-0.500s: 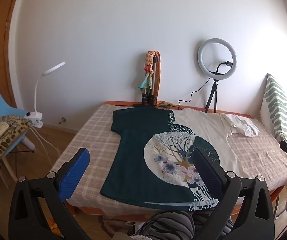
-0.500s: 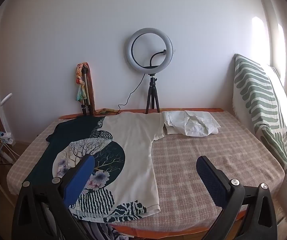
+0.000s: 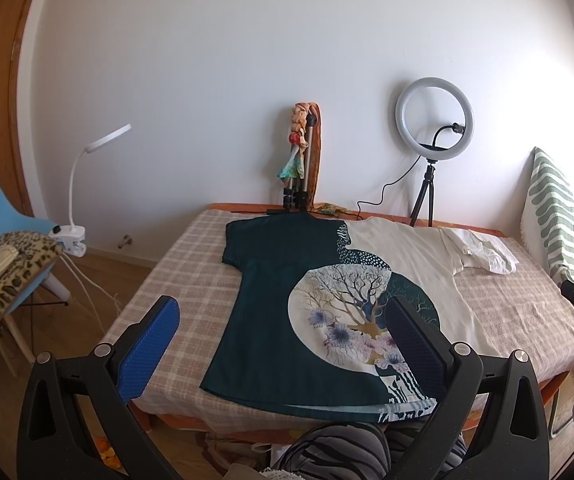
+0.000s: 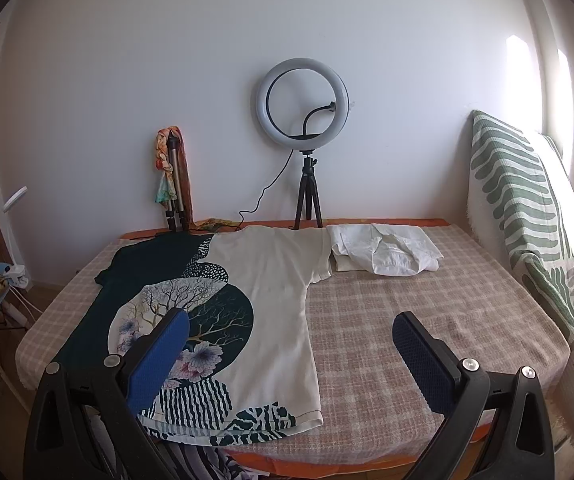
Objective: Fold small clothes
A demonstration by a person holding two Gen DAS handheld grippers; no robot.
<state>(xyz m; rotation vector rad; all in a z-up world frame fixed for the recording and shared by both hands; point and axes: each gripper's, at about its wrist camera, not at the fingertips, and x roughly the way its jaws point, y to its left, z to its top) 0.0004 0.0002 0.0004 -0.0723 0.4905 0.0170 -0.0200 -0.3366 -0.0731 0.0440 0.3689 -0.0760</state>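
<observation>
Your left tongs (image 3: 281, 328) and right tongs (image 4: 290, 336) both hover short of the bed (image 4: 387, 320), pads wide apart and holding nothing. Against half a second ago almost nothing has moved: both views frame the bed the same way, and the shirt (image 4: 263, 292) lies just as it did. So the fold has not begun; you are still lining up.

The shirt is spread flat on the bed, collar toward the wall at 12 o'clock, hem at the near edge at 6 o'clock. Its dark half lies toward 9 o'clock, its cream half toward 3 o'clock. In your left view the near hem (image 3: 327, 404) sits just beyond the pads; in your right view the cream side edge runs up between them.

A white garment (image 4: 387, 254), already folded, rests at about 1 o'clock, touching the cream sleeve. When you lift that sleeve, it may drag on the white piece, so watch that corner.

A likely first step is 1 side folded toward the middle.
</observation>
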